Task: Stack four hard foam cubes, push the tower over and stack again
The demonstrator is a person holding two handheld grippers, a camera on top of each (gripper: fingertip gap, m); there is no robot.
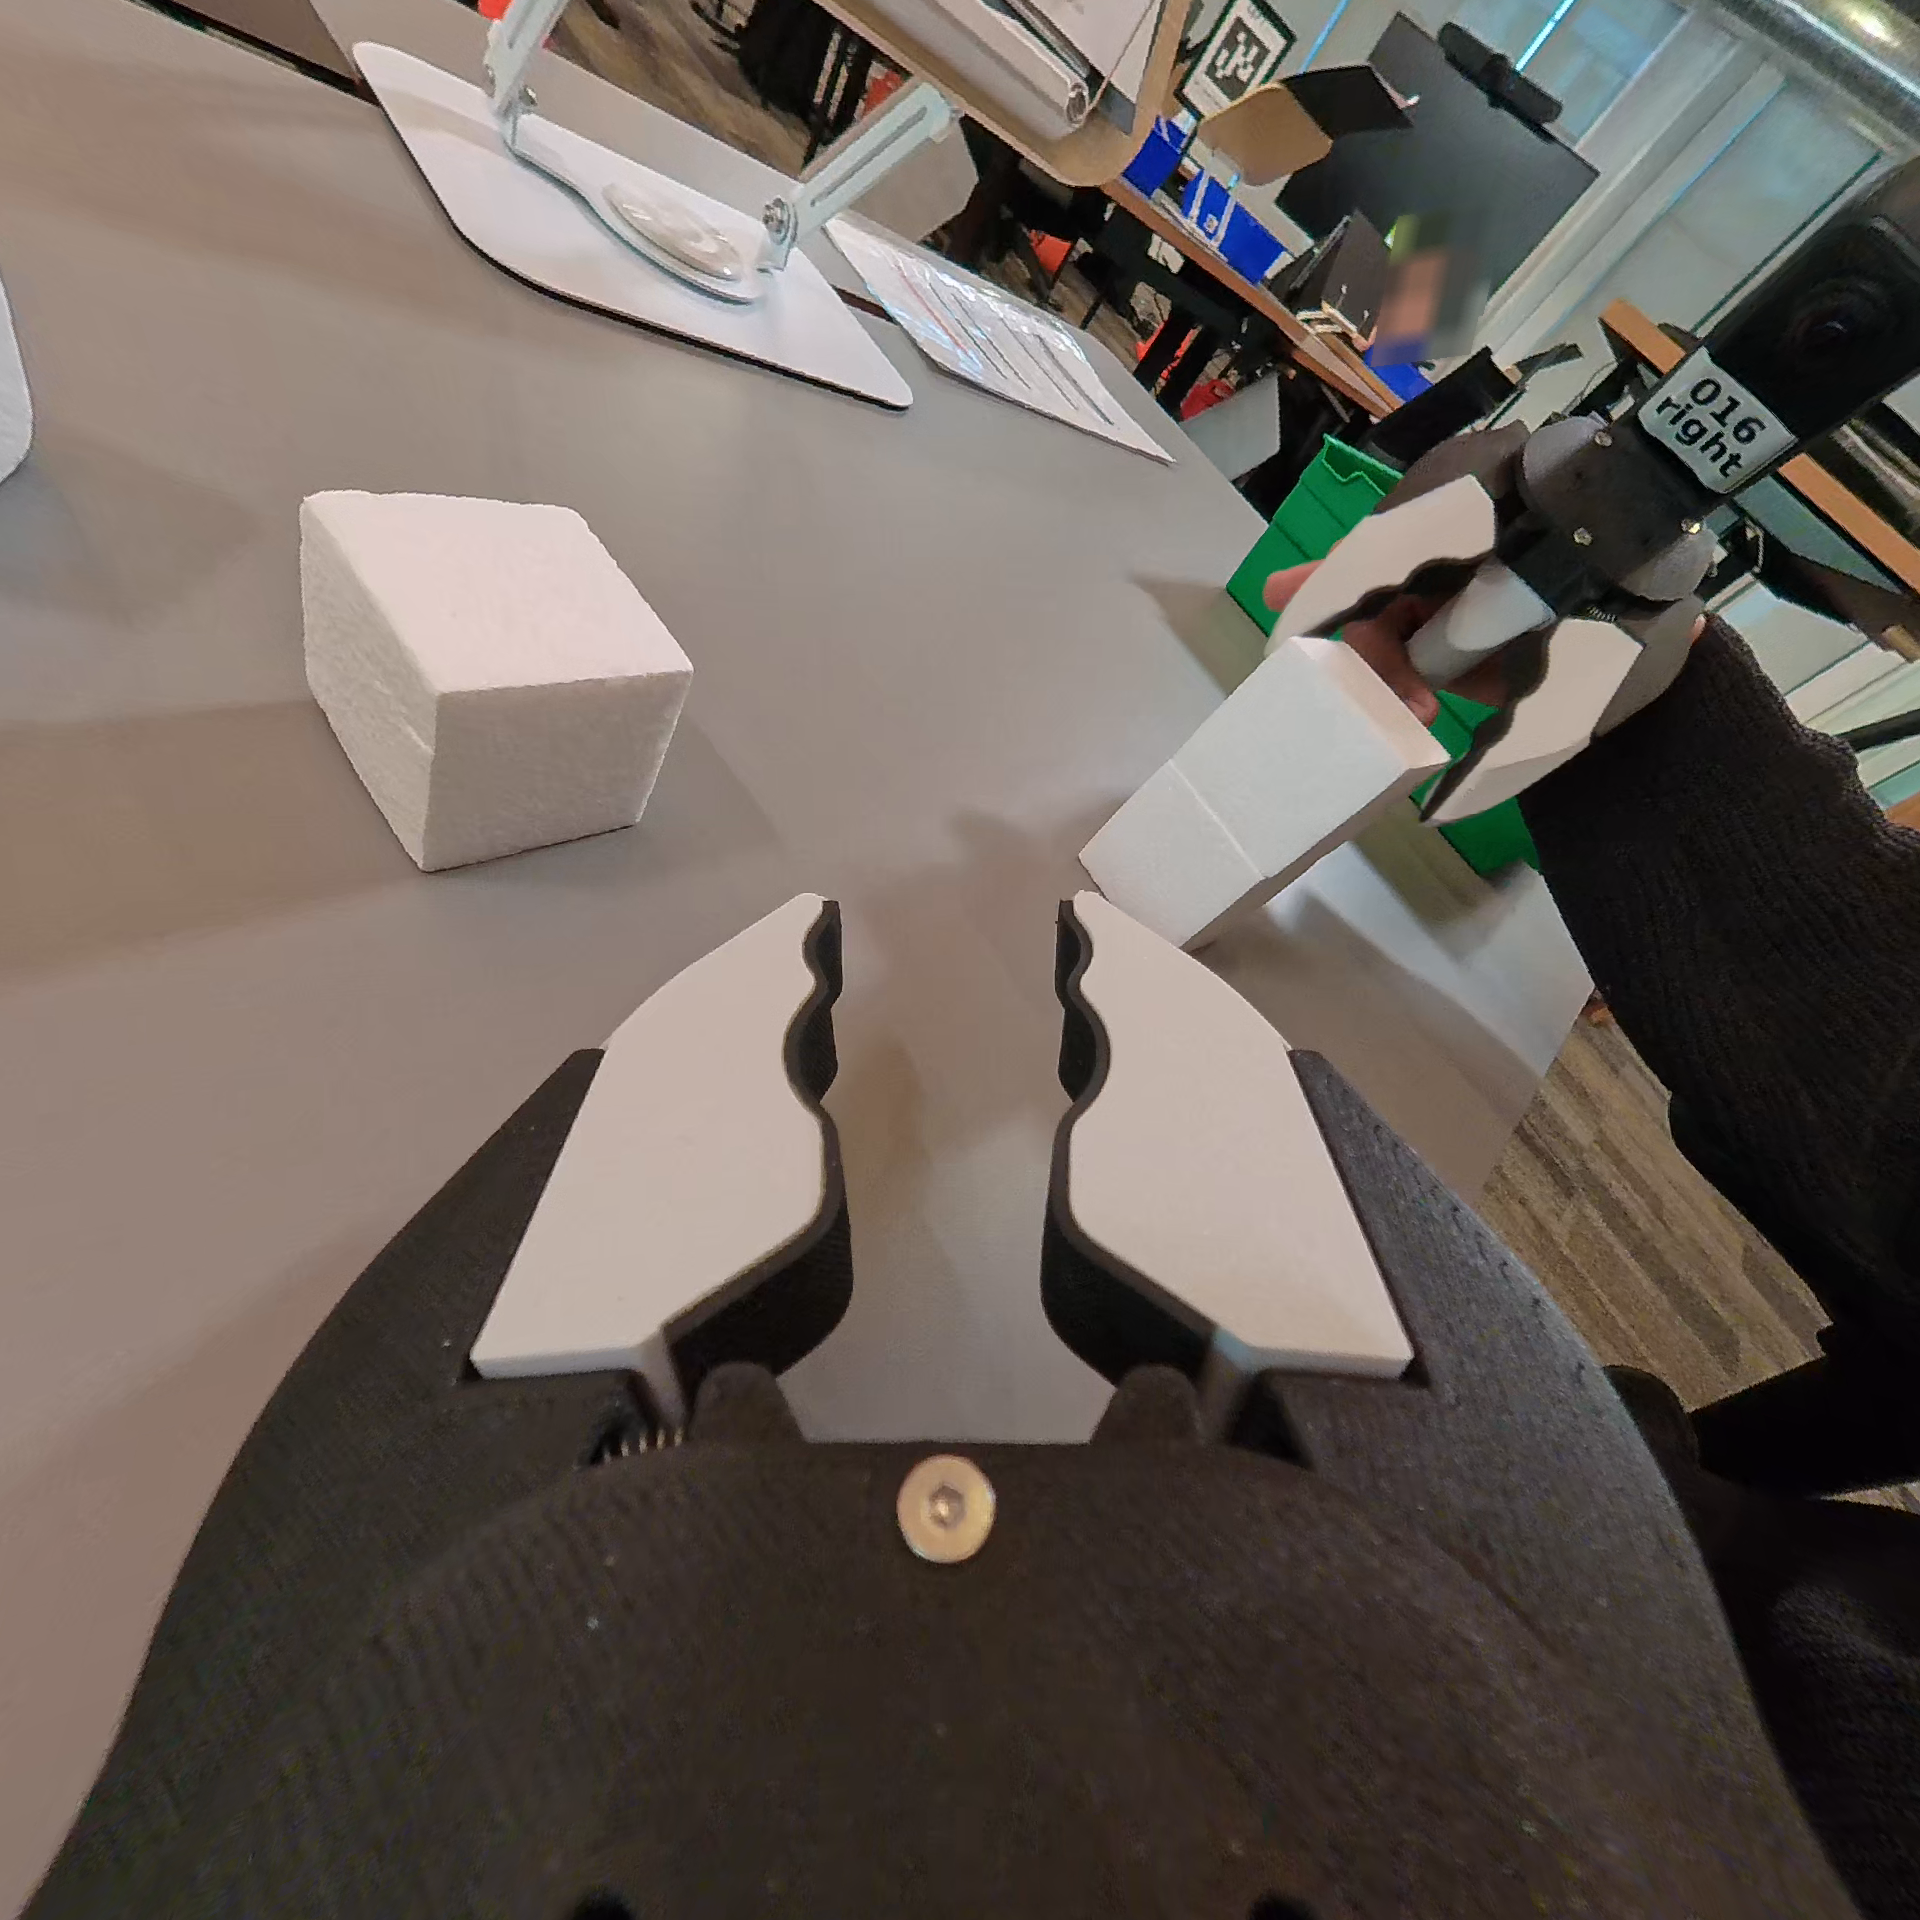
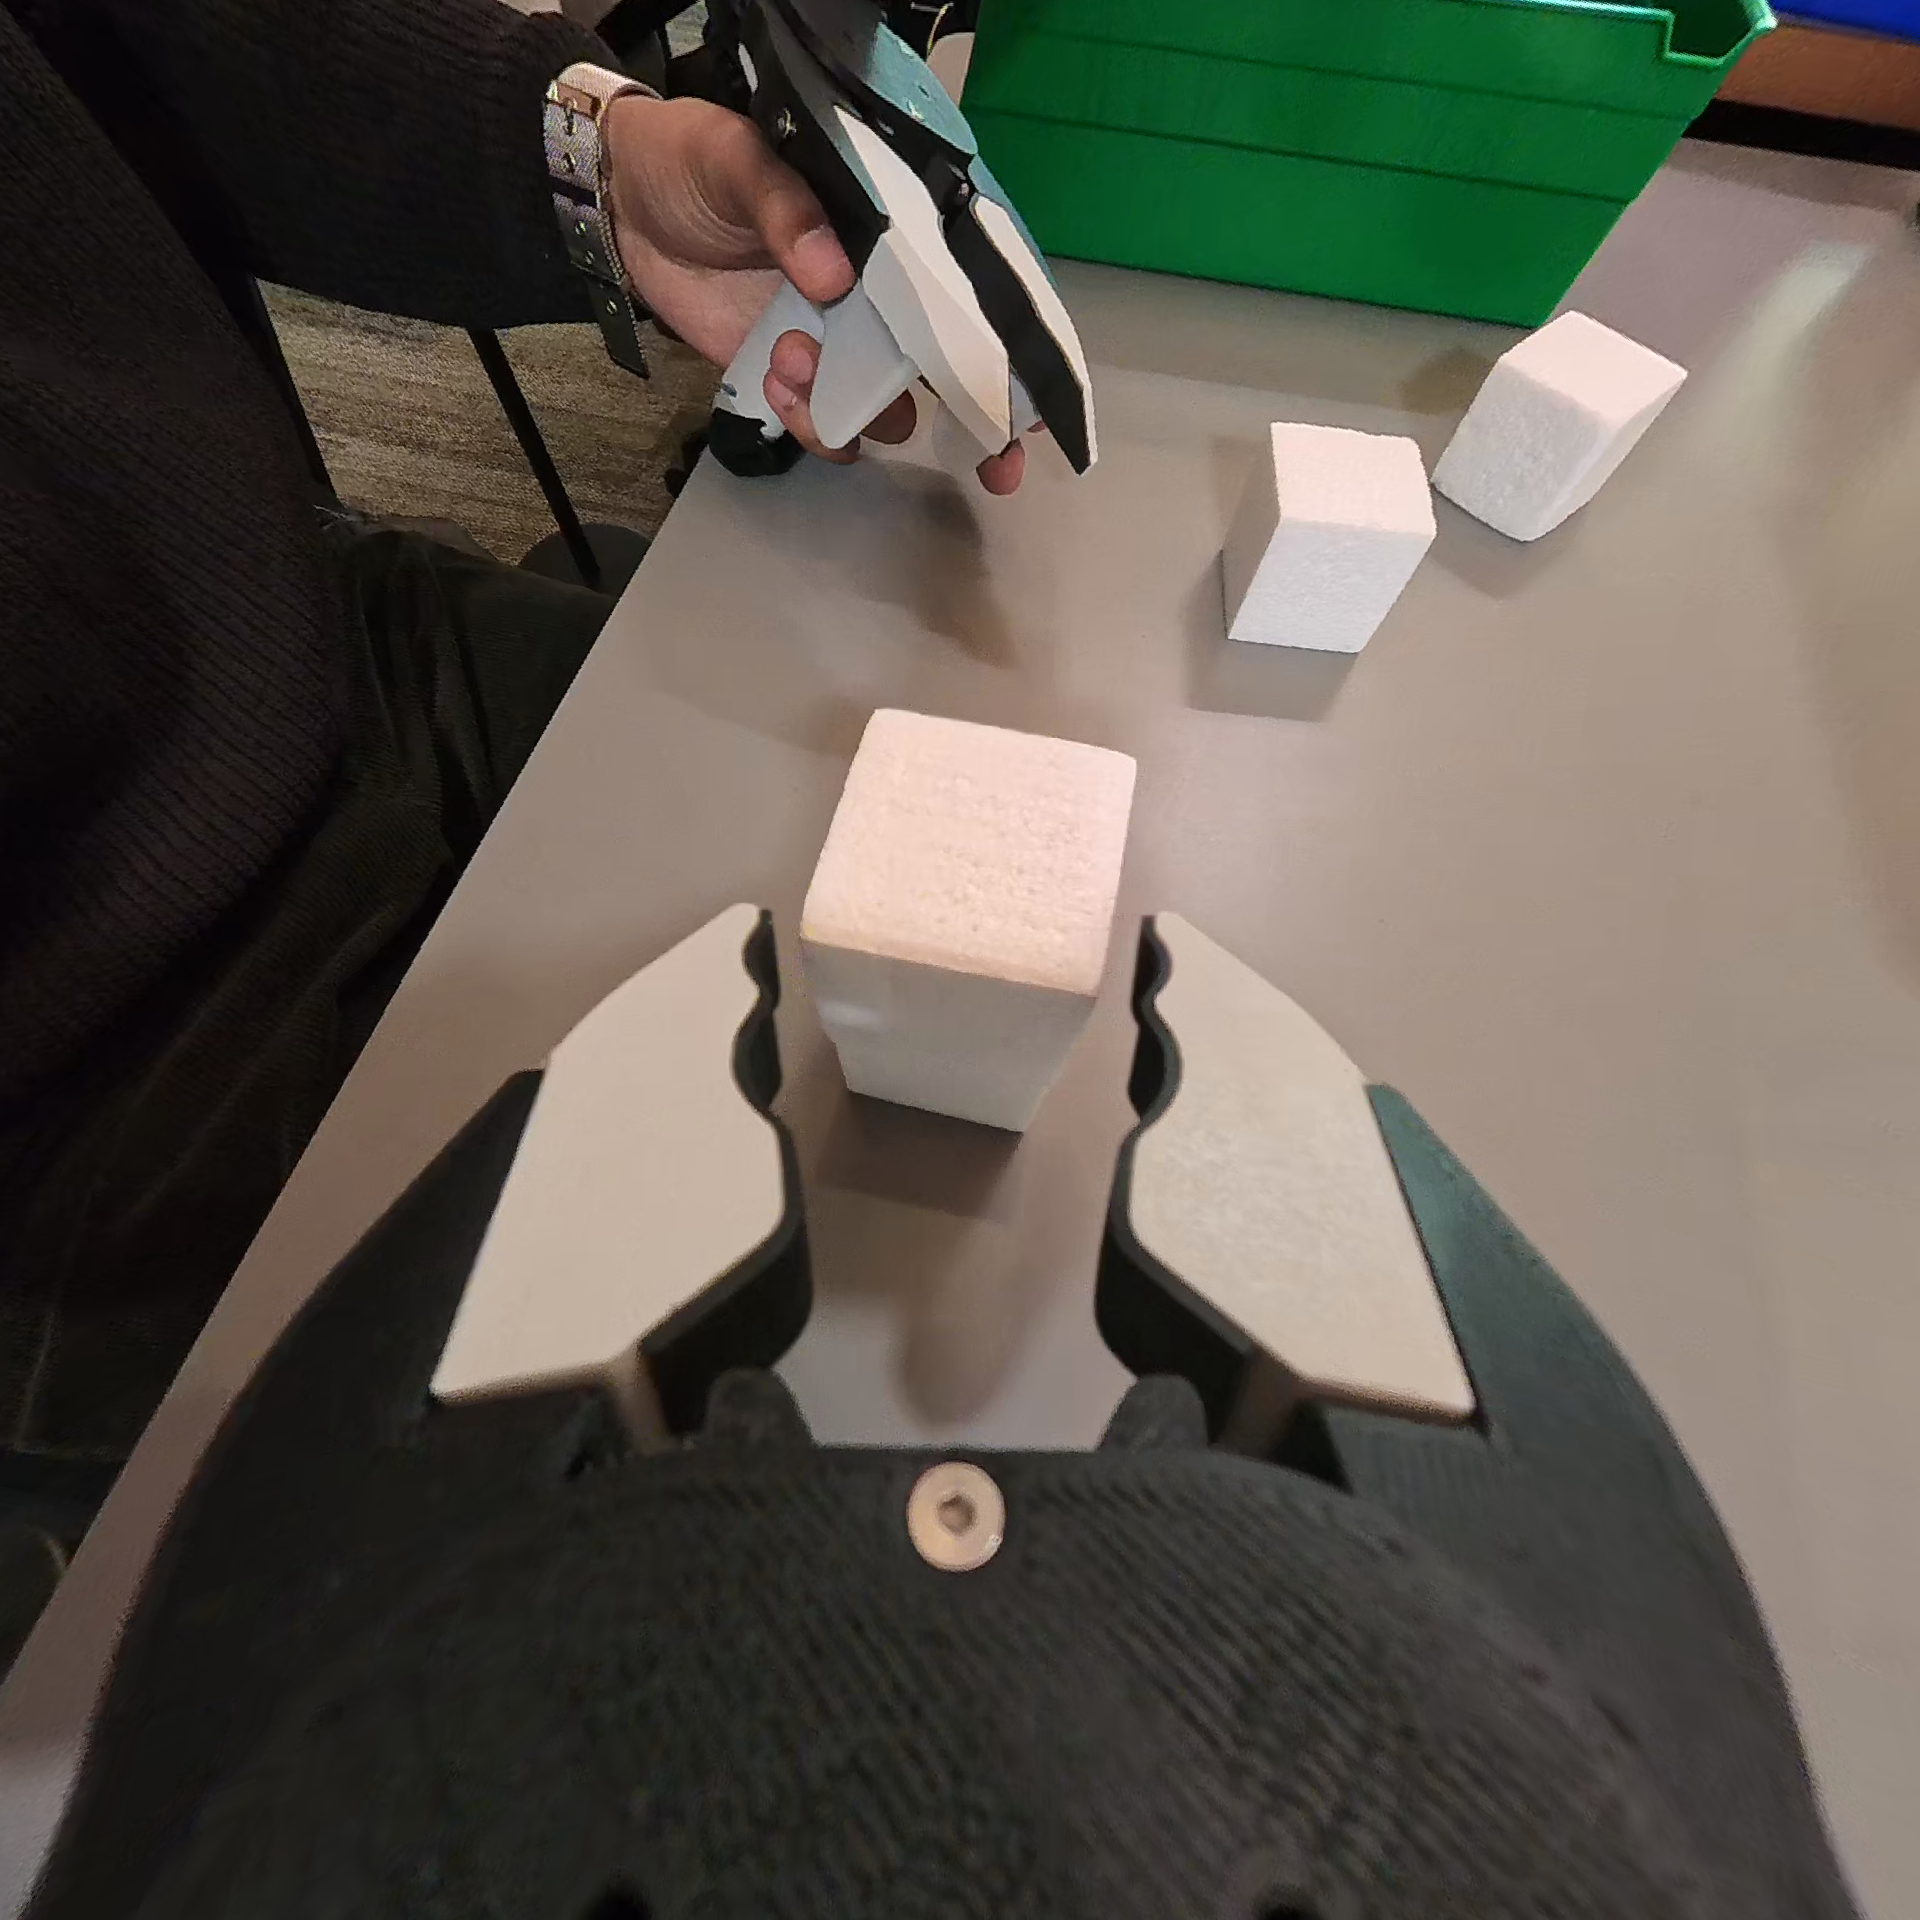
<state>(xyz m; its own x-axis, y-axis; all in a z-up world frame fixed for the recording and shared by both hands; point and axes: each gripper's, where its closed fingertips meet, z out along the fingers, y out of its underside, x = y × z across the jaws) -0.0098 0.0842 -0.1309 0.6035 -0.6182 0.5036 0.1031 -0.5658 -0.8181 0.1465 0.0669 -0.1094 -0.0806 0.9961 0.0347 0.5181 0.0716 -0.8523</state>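
A tall white foam block (image 2: 966,862) stands near the front edge of the grey table (image 2: 1455,935). My right gripper (image 2: 953,925) is open, with one finger on each side of the block's top and small gaps showing. The left wrist view shows the same block (image 1: 1247,790) with the right gripper (image 1: 1361,717) around its upper end. My left gripper (image 1: 948,920) is open and empty, above bare table just left of that block. It also shows in the right wrist view (image 2: 1044,436). A second foam block (image 1: 478,665) stands farther off.
A third foam block (image 2: 1548,426) lies beyond the second one (image 2: 1330,530). A green bin (image 2: 1309,135) stands at the table's end. A white board with a metal arm stand (image 1: 623,239) and a paper sheet (image 1: 997,332) lie at the back. The person's dark-sleeved body (image 2: 208,727) is along the table edge. Left tips to right tips: about 15 cm.
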